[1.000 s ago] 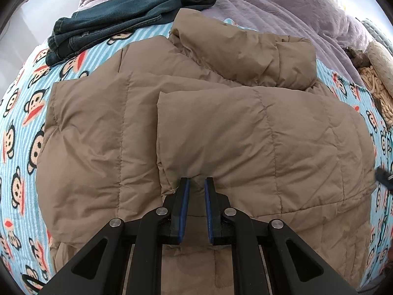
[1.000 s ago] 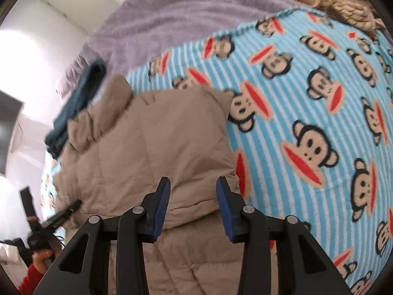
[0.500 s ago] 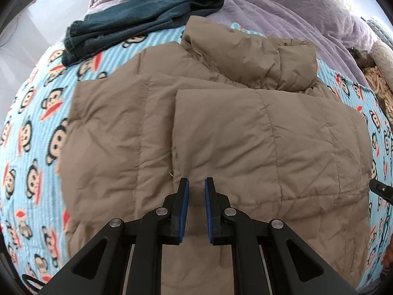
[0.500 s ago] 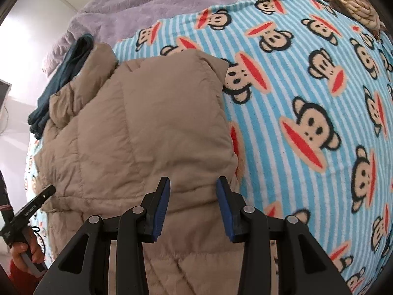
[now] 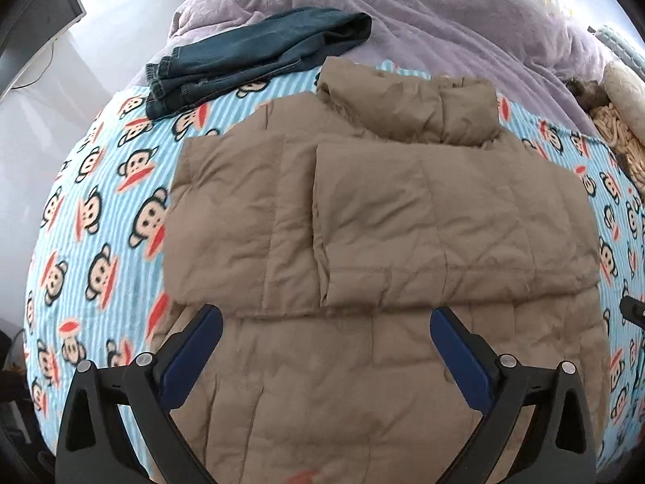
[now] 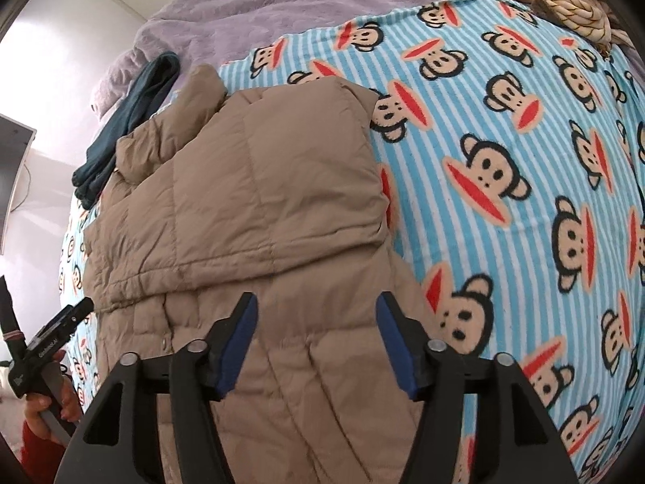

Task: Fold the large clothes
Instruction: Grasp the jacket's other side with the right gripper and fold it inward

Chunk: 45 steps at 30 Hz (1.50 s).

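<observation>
A tan quilted puffer jacket (image 5: 363, 222) lies spread on the bed, both sleeves folded across its chest and its collar at the far end. It also shows in the right wrist view (image 6: 250, 209). My left gripper (image 5: 324, 334) is open wide and empty, held above the jacket's lower half. My right gripper (image 6: 316, 322) is open and empty above the jacket's lower right side. The left gripper also shows at the left edge of the right wrist view (image 6: 60, 322), and a tip of the right gripper at the right edge of the left wrist view (image 5: 633, 310).
The bed has a blue striped monkey-print blanket (image 5: 92, 209), also in the right wrist view (image 6: 504, 169). Folded dark jeans (image 5: 258, 52) lie beyond the jacket on the left. A purple blanket (image 5: 443, 12) covers the far end. A cream knitted item (image 6: 564, 4) lies at the far right.
My left gripper has opened wide and pulled back and up from the jacket. My right gripper has opened wider and also drawn back toward the hem.
</observation>
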{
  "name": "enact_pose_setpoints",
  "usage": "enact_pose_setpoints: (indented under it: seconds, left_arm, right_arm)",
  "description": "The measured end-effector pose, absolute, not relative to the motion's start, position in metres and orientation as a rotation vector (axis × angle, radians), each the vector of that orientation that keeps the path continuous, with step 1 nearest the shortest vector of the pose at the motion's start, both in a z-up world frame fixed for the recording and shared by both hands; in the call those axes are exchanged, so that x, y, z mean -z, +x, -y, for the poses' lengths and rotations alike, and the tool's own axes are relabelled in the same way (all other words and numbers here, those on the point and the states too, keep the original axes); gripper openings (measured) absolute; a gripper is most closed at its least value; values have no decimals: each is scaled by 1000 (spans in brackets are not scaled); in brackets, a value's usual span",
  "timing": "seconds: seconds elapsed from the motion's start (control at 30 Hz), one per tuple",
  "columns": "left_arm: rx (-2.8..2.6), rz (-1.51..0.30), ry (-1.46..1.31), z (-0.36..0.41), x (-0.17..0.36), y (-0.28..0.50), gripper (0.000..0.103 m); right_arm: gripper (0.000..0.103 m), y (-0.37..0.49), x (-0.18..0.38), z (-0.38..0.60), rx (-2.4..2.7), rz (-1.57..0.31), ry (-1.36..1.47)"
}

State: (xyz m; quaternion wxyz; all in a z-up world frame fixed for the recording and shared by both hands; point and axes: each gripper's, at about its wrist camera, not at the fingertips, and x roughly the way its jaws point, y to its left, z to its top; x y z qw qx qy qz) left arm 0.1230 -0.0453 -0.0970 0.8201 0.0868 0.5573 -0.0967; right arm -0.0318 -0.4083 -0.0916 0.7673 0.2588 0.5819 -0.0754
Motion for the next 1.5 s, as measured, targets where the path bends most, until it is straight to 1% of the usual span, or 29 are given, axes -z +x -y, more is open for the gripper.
enact_pose_setpoints:
  seconds: [0.03, 0.1, 0.17, 0.2, 0.27, 0.3, 0.33, 0.37, 0.43, 0.57, 0.83, 1.07, 1.17, 1.3, 1.5]
  left_arm:
    - [205, -1188, 184, 45, 95, 119, 103]
    - [197, -1191, 187, 42, 92, 109, 103]
    - [189, -1197, 191, 39, 91, 101, 103]
    - [185, -1202, 196, 39, 90, 96, 103]
    - [173, -1213, 210, 38, 90, 87, 103]
    - [168, -1218, 215, 37, 91, 82, 103]
    - [161, -1223, 219, 37, 90, 75, 103]
    - [158, -1225, 219, 37, 90, 70, 103]
    - [148, -1221, 222, 37, 86, 58, 103]
    - [87, -1209, 255, 33, 82, 36, 103]
    - [43, -1302, 155, 5, 88, -14, 103]
    - [83, -1319, 149, -10, 90, -41, 103]
    - [120, -1318, 143, -21, 93, -46, 103]
    - [159, -1329, 120, -45, 102, -56, 103]
    - [217, -1358, -103, -108, 111, -77, 103]
  right_arm:
    - [77, -34, 90, 407, 159, -1260, 563]
    - [83, -41, 84, 404, 144, -1249, 569]
    - [85, -48, 79, 399, 133, -1245, 565]
    - [87, -51, 78, 397, 127, -1244, 560]
    - [88, -57, 74, 393, 118, -1232, 545]
    - [90, -61, 72, 390, 115, -1225, 532]
    - [102, -64, 71, 387, 115, -1219, 517]
    - [103, -67, 69, 385, 117, -1207, 508]
    - [103, -74, 68, 380, 100, -1182, 512]
    - [103, -84, 74, 377, 40, -1227, 573]
    - [103, -108, 89, 374, -12, -1325, 602]
    - [103, -139, 79, 381, 36, -1285, 651]
    - [103, -157, 78, 380, 54, -1256, 728]
    - [103, -191, 90, 373, 72, -1232, 902]
    - [103, -246, 114, 353, 136, -1216, 1082]
